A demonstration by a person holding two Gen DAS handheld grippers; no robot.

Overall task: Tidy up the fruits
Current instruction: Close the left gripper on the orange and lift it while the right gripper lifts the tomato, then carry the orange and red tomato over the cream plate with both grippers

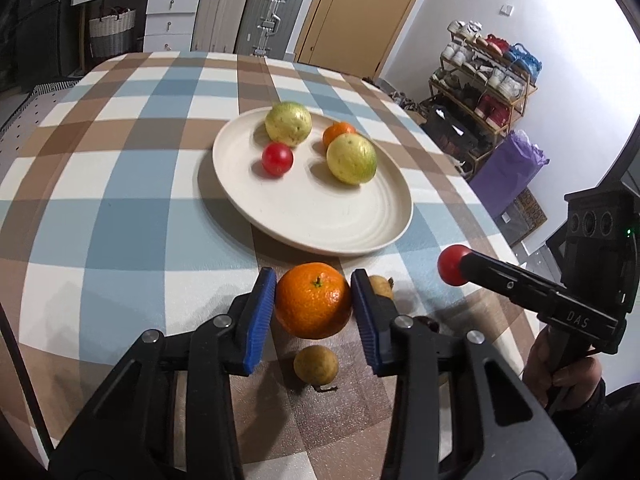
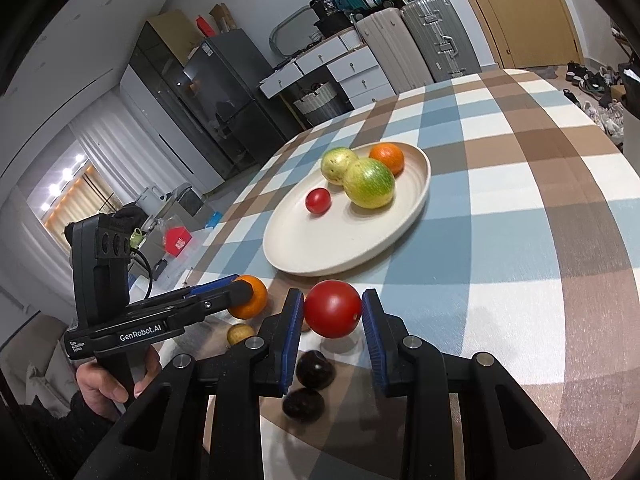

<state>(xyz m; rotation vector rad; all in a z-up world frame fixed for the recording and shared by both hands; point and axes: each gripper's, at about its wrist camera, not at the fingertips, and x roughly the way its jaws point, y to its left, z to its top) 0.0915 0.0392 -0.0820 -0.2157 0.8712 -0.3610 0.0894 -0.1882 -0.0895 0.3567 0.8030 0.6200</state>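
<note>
Left tongs [image 1: 313, 308] clenching the orange [image 1: 313, 306], right tongs [image 2: 333, 312] gripping the tomato [image 2: 333, 314]; plate [image 1: 360, 236] lying just ahead of both.

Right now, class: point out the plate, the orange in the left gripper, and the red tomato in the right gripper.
plate [image 1: 320, 220], left wrist view, bare front surface.
orange [image 1: 313, 306], left wrist view, centre.
red tomato [image 2: 333, 309], right wrist view, centre.

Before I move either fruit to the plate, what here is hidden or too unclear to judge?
- Left wrist view: the small brown fruit sits mostly behind the left gripper's right finger; kind unclear.
- Right wrist view: two dark fruits lie below the right gripper, partly behind its finger; kind unclear.
- Both views: whether each held fruit is off the table.
</note>
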